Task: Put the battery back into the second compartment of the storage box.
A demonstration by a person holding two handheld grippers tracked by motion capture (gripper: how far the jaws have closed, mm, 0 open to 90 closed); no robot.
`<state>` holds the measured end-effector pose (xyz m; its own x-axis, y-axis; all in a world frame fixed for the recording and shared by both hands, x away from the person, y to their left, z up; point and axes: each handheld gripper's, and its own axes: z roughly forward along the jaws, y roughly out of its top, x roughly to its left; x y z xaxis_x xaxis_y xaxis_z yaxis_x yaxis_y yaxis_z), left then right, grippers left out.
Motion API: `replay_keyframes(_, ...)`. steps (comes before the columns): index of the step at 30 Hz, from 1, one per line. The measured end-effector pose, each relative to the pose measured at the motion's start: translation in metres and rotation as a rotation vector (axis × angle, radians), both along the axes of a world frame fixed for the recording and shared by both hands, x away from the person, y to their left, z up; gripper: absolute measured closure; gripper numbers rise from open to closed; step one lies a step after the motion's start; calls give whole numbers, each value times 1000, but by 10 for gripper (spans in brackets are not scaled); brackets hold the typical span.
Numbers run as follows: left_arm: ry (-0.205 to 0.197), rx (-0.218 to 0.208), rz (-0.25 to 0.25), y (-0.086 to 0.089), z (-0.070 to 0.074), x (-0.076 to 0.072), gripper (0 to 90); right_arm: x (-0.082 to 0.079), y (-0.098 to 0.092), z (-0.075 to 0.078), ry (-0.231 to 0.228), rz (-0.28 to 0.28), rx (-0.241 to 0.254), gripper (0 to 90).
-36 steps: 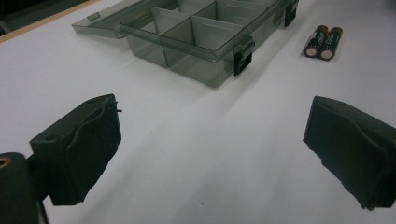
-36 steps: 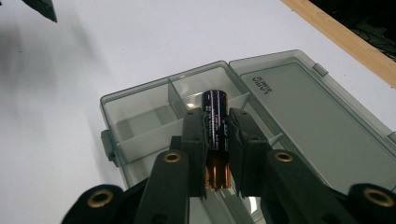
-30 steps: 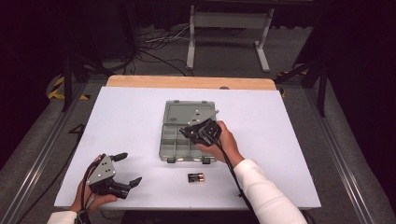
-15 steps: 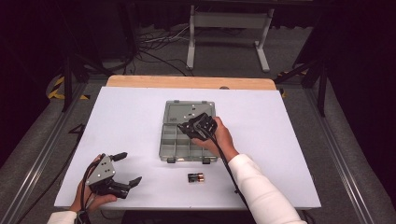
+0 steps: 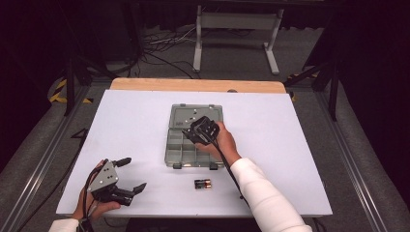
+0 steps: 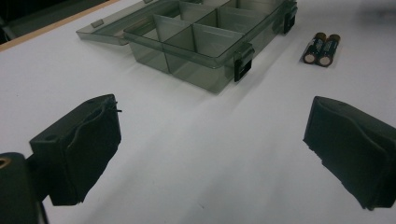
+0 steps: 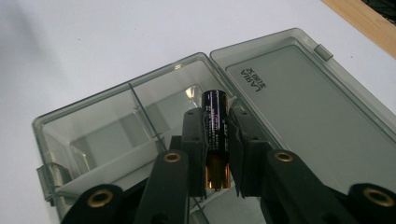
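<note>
A smoky transparent compartment box (image 5: 180, 153) lies open mid-table, its lid (image 7: 303, 107) folded flat behind it. My right gripper (image 5: 189, 134) hovers over the box's compartments, shut on a black battery (image 7: 215, 109) that stands lengthwise between its pads (image 7: 194, 140). Two more batteries (image 5: 203, 184) lie side by side on the white table just in front of the box, also seen as batteries (image 6: 322, 48) in the left gripper view. My left gripper (image 5: 133, 175) rests at the front left of the table, jaws wide open with nothing between them (image 6: 210, 144).
The white tabletop (image 5: 290, 145) has a wooden strip (image 5: 193, 85) along its far edge. Beyond it stand a metal stand (image 5: 232, 29) and loose cables (image 5: 159, 48) on the floor. The box's dividers (image 6: 191, 35) form several compartments.
My right gripper has carried the battery a little leftward and farther over the box. The left gripper has stayed where it was.
</note>
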<state>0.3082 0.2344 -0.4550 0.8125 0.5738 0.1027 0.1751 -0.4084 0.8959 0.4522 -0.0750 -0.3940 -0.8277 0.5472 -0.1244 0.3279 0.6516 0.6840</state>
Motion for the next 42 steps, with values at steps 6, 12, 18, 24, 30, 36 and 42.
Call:
replay_keyframes(6, 1, 0, -2, 0, 0, 0, 41, 2, 1, -5, 20, -19, 2, 778)
replay_keyframes(12, 0, 4, -3, 0, 0, 0, 41, 4, 3, -9, 28, -33, -5, 778)
replay_keyframes(18, 2, 0, -7, 0, 0, 0, 41, 4, 5, -14, 41, -36, -6, 777)
replay_keyframes(24, 4, 2, -9, 0, 0, 0, 41, 5, 5, -17, 58, -52, -10, 776)
replay_keyframes(30, 8, 9, -12, -1, 0, 0, 41, 3, 5, -20, 61, -57, -11, 774)
replay_keyframes(36, 8, 10, -13, -1, -1, 0, 40, 3, 3, -20, 62, -66, 1, 737)
replay_keyframes(42, 11, 9, -13, -1, -1, 1, 41, 0, -1, -15, 37, -54, 26, 741)
